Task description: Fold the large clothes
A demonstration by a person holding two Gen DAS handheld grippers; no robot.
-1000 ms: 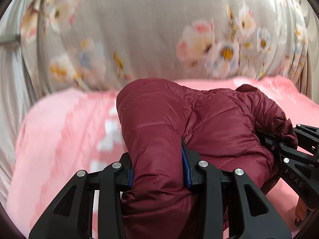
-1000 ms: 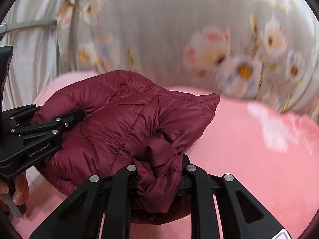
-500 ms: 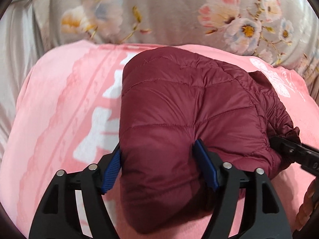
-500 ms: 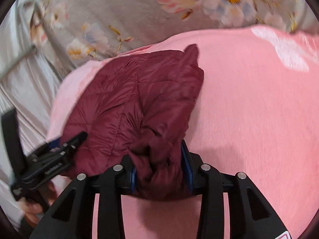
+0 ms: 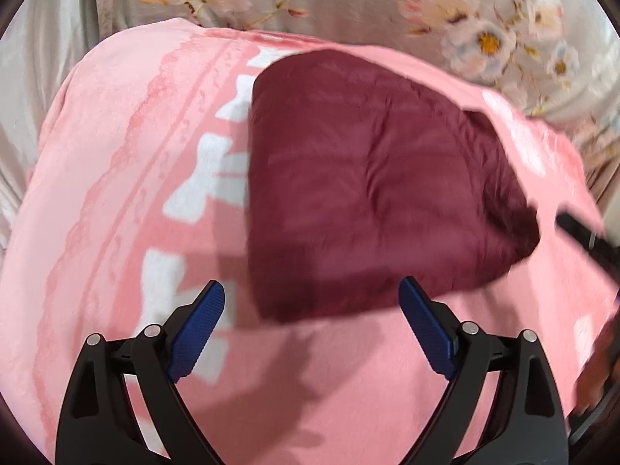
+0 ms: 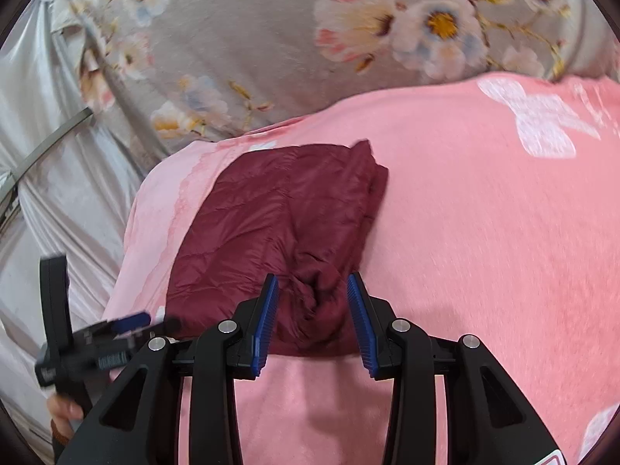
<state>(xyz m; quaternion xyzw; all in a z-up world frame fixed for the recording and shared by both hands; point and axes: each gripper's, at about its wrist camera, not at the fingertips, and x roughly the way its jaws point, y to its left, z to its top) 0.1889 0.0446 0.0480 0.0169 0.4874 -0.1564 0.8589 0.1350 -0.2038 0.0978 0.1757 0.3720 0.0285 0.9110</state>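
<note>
Left wrist view: pink blanket (image 5: 97, 201) fills the bed, and the folded jacket (image 5: 360, 186) now lies flat on it, let go. Left gripper (image 5: 312, 310) is opening wide, nothing between its pads. Right gripper (image 6: 312, 310) has loosened to a narrow gap, jacket's bunched edge between, pads clear. Fold looks finished.

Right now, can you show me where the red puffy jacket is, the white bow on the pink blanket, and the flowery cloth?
red puffy jacket (image 6: 279, 224): right wrist view, on its quilted top.
white bow (image 6: 542, 116): right wrist view, on the bow's middle.
flowery cloth (image 6: 271, 38): right wrist view, on a plain grey patch.
</note>
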